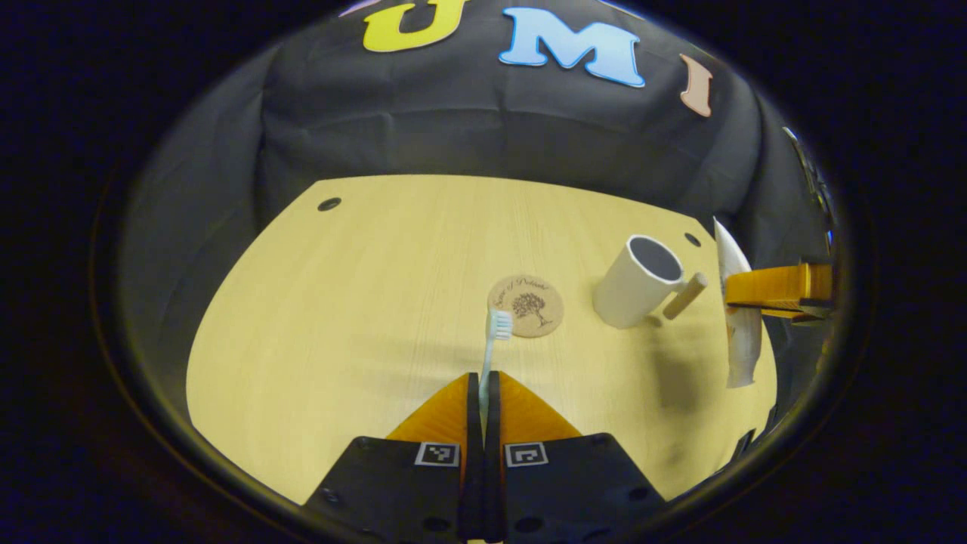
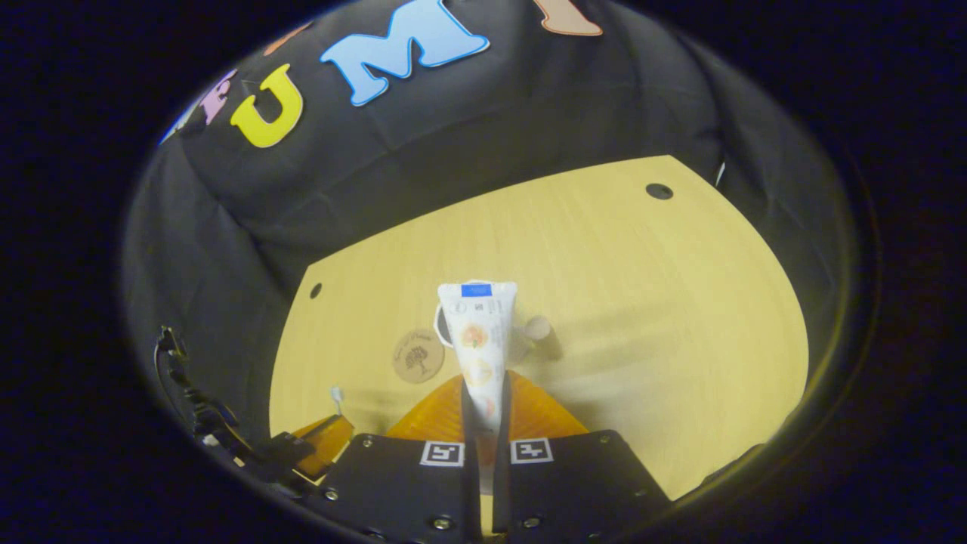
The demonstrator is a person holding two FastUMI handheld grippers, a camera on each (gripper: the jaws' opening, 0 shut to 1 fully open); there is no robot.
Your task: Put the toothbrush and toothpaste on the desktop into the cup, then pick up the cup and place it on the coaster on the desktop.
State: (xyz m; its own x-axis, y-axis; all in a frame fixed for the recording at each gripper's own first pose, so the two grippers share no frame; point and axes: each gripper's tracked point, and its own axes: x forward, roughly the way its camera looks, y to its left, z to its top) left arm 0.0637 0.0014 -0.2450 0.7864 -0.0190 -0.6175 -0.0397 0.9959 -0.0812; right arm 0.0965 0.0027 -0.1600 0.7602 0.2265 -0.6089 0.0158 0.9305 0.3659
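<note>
Now | left gripper (image 1: 483, 393) clamps toothbrush (image 1: 492, 344) | right gripper (image 2: 483, 404) clamps toothpaste (image 2: 477, 344) | cup (image 1: 638, 283) right of centre | advice: centre over rim, lower upright, then release.

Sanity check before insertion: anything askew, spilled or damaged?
Nothing stands out. Cup upright beside the coaster; toothbrush in left hand-held gripper, toothpaste in right hand-held gripper. No spill or damage visible.

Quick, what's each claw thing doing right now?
Left gripper: closed on the toothbrush.
Right gripper: closed on the toothpaste.
</note>
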